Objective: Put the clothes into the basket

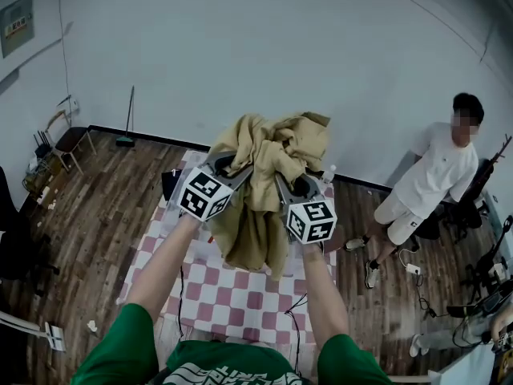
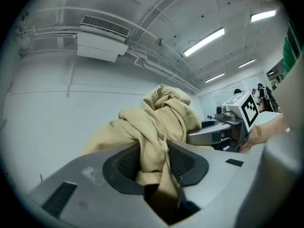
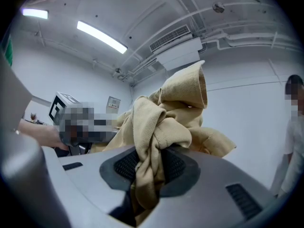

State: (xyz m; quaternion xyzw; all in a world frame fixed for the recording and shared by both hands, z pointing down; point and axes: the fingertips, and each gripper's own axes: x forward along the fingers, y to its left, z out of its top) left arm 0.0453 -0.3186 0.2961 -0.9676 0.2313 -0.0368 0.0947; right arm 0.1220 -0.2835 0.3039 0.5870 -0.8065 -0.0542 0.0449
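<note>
Both arms reach out over the checked mat (image 1: pixel 240 295), so the tan garment (image 1: pixel 268 155) hangs bunched above its far edge, lifted clear, I'd guess, for carrying. The 2 tools share it: left gripper (image 2: pixel 154 163) and right gripper (image 3: pixel 149 167) each have their jaws narrowly apart, pads clamped on a wad of cloth. No basket shows. Beyond, a bystander (image 1: pixel 433 175) stands near the wall.

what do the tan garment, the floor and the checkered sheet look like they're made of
Tan garment: soft matte knit, likely cotton; fine ribbed texture shows up close. Floor: dark wood planks or wood-look laminate, visible grain. Checkered sheet: thin cloth or plastic, unclear.
</note>
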